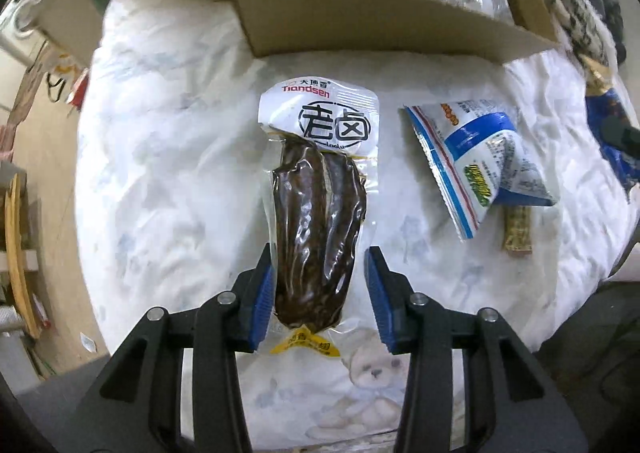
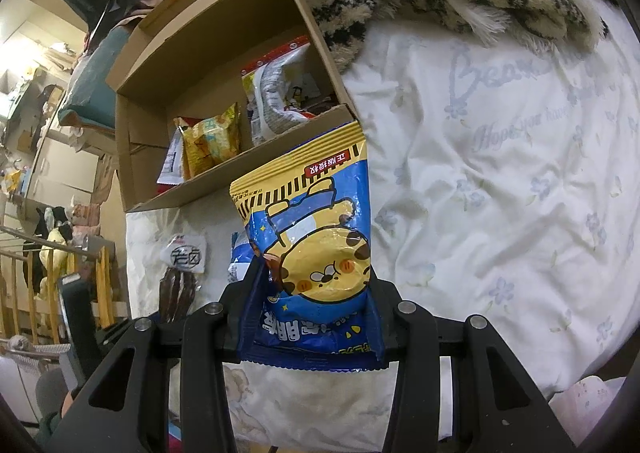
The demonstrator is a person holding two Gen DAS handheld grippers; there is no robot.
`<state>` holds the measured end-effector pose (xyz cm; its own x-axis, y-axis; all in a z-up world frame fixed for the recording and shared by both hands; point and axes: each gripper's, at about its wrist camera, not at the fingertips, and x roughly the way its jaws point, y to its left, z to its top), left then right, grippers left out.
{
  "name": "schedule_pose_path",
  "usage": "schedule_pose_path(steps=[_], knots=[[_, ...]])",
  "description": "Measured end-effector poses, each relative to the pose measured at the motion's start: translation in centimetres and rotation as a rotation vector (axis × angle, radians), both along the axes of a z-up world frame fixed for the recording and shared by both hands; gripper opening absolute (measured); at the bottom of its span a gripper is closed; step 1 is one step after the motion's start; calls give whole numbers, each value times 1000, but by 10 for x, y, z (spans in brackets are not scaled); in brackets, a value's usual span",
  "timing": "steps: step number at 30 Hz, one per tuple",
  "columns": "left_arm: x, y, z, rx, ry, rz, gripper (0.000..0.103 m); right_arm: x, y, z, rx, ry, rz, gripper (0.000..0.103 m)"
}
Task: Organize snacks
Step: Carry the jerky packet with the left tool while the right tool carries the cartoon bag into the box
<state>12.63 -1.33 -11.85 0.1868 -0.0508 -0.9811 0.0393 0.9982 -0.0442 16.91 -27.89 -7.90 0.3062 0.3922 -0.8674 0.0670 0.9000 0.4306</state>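
My left fingers (image 1: 320, 293) half-closed round brown vacuum-packed meat snack (image 1: 318, 229), right pad w/ gap, grip unsure; right fingers (image 2: 316, 313) clamp blue-yellow cartoon bag (image 2: 316, 237). Next: both into cardboard box (image 1: 380, 33) at 12 o'clock.

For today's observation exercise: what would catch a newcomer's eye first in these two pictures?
The blue and yellow cartoon snack bag, clamped in the right gripper before the cardboard box. Then the dark vacuum-packed meat snack on the white bedsheet, its lower end between the left gripper's blue pads.
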Motion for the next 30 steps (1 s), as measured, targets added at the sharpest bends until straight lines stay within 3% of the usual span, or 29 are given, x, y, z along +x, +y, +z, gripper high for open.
schedule_pose_path(steps=[5, 10, 17, 30], knots=[[-19, 3, 29, -22, -80, 40, 38, -2, 3, 3, 0, -9, 13, 45], [-31, 15, 66, -69, -230, 86, 39, -6, 5, 15, 49, -65, 28, 45], [13, 15, 119, -32, -384, 86, 39, -9, 11, 51, 127, -224, 61, 45], [79, 17, 122, -22, -422, 59, 39, 30, 14, 63, 138, -280, 66, 45]])
